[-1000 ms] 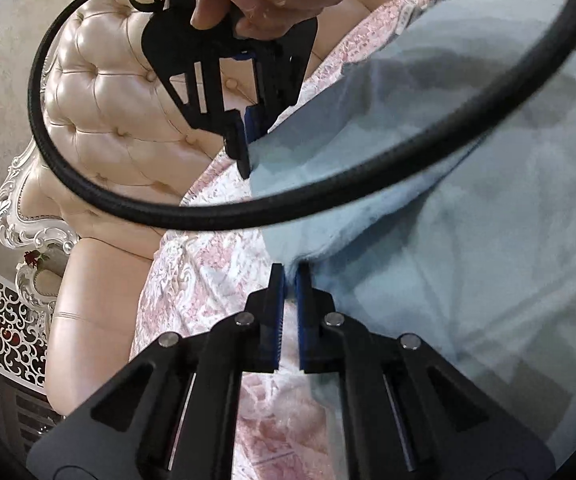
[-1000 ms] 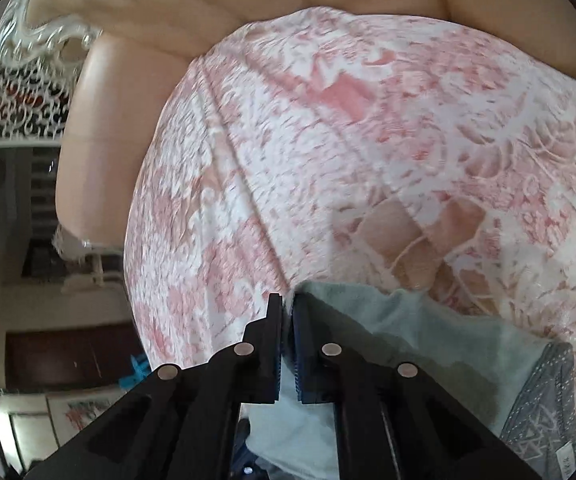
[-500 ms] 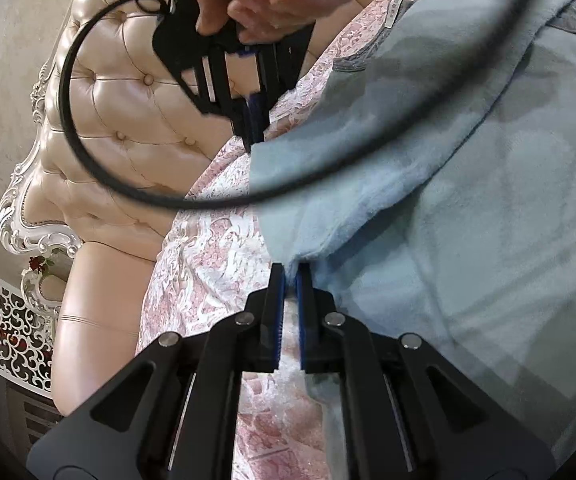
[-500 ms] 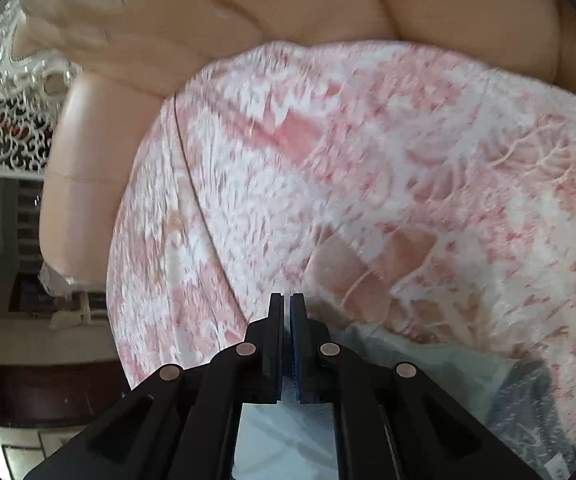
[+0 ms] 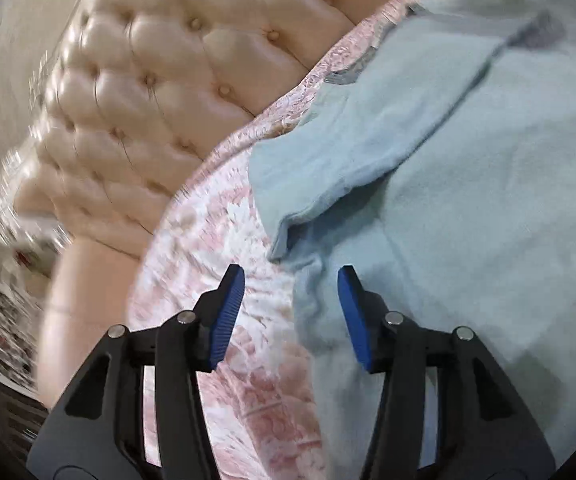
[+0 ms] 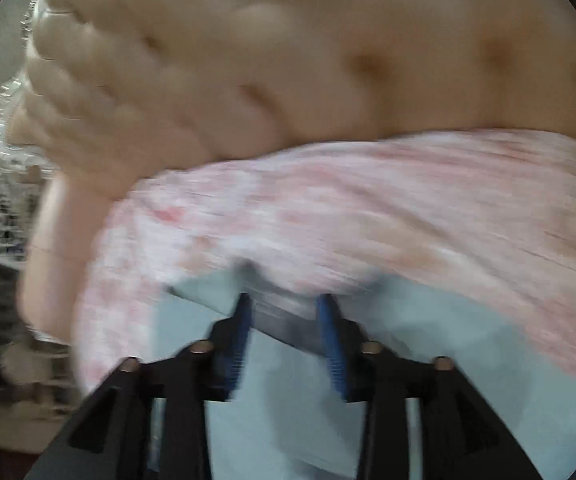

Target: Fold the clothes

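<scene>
A light blue garment [image 5: 448, 184] lies on a pink floral bedspread [image 5: 207, 240], with one layer folded over the rest and a grey collar trim [image 5: 344, 76] at its far edge. My left gripper [image 5: 290, 280] is open and empty just above the garment's near-left edge. In the blurred right wrist view my right gripper [image 6: 285, 306] is open and empty over the garment [image 6: 279, 380], close to its edge by the bedspread [image 6: 368, 208].
A tufted beige leather headboard [image 5: 159, 80] rises behind the bed and fills the top of the right wrist view [image 6: 288, 60]. A padded side rail [image 5: 83, 288] and a white carved frame lie at left.
Both grippers have opened and let go of the blue garment, which now lies folded over on the bed. The right gripper and its cable have left the left wrist view.
</scene>
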